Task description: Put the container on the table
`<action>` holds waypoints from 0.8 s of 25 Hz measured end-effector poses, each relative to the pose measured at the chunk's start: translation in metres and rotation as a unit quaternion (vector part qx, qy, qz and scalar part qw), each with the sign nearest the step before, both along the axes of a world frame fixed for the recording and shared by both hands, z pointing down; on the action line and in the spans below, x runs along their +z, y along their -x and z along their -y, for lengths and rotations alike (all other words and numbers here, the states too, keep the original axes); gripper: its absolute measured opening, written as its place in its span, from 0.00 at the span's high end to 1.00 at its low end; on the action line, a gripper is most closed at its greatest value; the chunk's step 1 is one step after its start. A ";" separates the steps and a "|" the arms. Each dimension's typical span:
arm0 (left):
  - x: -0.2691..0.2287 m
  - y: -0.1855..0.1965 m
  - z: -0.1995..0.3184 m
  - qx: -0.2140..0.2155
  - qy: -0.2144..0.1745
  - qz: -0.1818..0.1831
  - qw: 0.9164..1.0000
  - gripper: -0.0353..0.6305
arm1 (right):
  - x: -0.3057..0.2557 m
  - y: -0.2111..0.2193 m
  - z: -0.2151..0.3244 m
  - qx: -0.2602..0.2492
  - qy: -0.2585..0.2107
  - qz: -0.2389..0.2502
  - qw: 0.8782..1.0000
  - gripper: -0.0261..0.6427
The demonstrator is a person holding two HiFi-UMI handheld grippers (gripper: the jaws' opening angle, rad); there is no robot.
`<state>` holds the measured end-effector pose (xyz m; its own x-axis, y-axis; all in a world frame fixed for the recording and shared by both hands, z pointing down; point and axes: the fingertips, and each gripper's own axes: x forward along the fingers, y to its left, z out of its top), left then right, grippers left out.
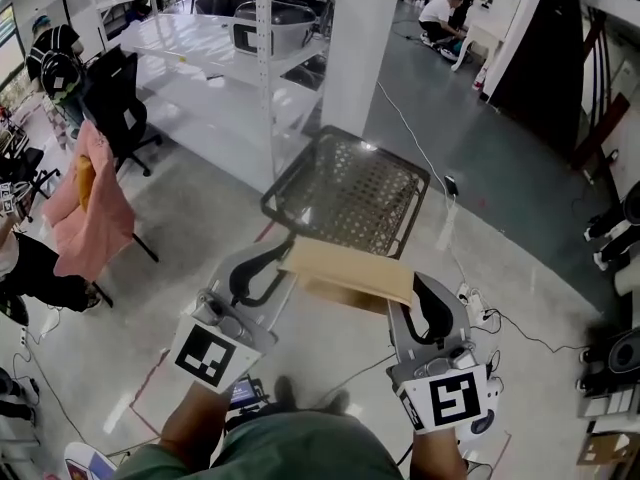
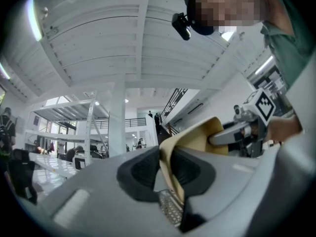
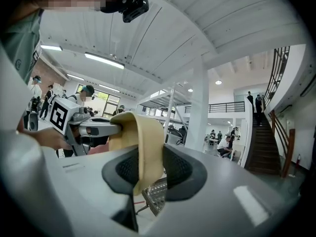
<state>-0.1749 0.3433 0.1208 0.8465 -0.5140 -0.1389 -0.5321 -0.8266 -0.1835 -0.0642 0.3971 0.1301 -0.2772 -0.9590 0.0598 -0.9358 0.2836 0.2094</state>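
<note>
Two grippers, left gripper (image 1: 266,268) & right gripper (image 1: 424,302), pinch tan strip (image 1: 350,271) of perforated grey metal container (image 1: 345,193), mid-air before white pillar (image 1: 350,38). Gripper views: container mostly hidden by jaws; head view: nearly all visible.

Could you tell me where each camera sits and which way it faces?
Head view: on the head, facing down at the basket; left tongs, right tongs, forearms show.
Left gripper view: on left tongs, facing along them; right tongs beyond.
Right gripper view: on right tongs, facing along them; left tongs beyond.
All show both tongs clamping the basket's tan edge.
</note>
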 end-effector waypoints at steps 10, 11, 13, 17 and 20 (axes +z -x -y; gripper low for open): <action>-0.002 0.020 0.010 0.024 -0.005 -0.021 0.999 0.86 | -0.006 0.022 0.004 0.021 -0.002 -0.021 1.000 0.81; -0.001 0.017 0.011 0.024 -0.004 -0.023 0.999 0.86 | -0.005 0.020 0.004 0.022 -0.002 -0.022 1.000 0.81; 0.000 0.011 0.010 0.023 -0.001 -0.025 0.999 0.86 | -0.003 0.014 0.005 0.020 0.001 -0.021 1.000 0.81; 0.001 -0.004 0.014 0.011 -0.002 -0.019 1.000 0.86 | -0.001 -0.003 0.011 0.007 -0.001 -0.014 1.000 0.81; 0.002 -0.020 0.016 -0.001 -0.001 -0.018 1.000 0.86 | 0.000 -0.020 0.017 -0.006 -0.001 -0.011 1.000 0.81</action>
